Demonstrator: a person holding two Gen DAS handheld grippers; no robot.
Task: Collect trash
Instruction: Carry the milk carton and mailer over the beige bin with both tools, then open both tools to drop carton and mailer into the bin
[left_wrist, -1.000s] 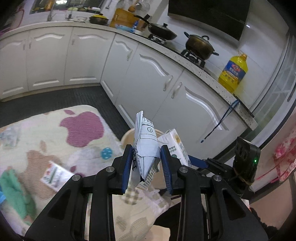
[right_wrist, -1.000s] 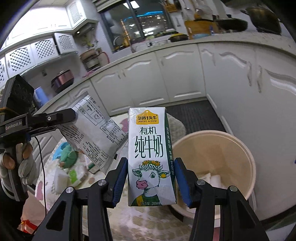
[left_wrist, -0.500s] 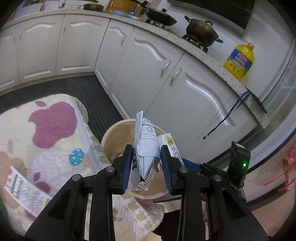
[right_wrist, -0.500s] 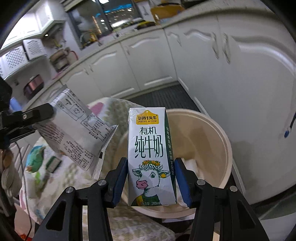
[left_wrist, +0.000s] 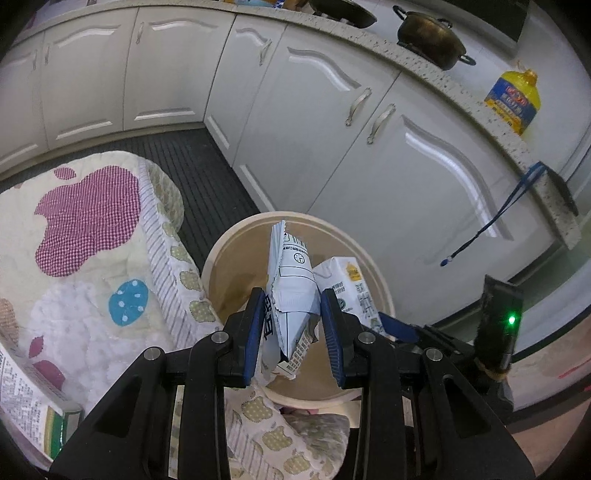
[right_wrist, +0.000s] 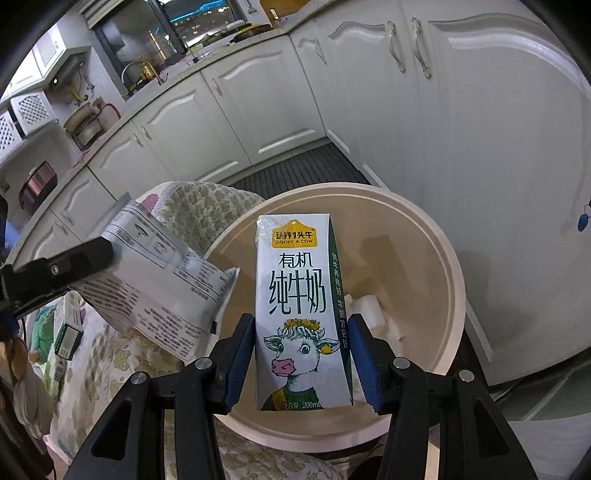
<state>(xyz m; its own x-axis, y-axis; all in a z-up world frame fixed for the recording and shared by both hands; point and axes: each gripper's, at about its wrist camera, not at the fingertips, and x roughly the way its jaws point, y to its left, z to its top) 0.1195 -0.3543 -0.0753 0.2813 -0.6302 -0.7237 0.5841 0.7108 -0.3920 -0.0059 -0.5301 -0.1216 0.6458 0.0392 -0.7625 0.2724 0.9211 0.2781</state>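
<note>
A: Grips first. Left gripper (left_wrist: 291, 328) is clamped narrow on a crumpled white wrapper (left_wrist: 291, 280); right gripper (right_wrist: 303, 354) pinches the milk carton (right_wrist: 301, 317) upright by its sides.

B: Why hold them there?

A: Both pieces hang over the beige bin (right_wrist: 452, 273), right beside the quilted table cover (left_wrist: 85, 229). Probably lined up for dropping.

B: Bin contents?

A: White scraps (right_wrist: 373, 314) at the bottom, otherwise mostly bare. More packets lie on the cover, including a green-edged box (right_wrist: 68, 332), not collected yet.

left gripper (left_wrist: 291, 328) clamped, right gripper (right_wrist: 303, 354) clamped wider (both angled downward)
</note>
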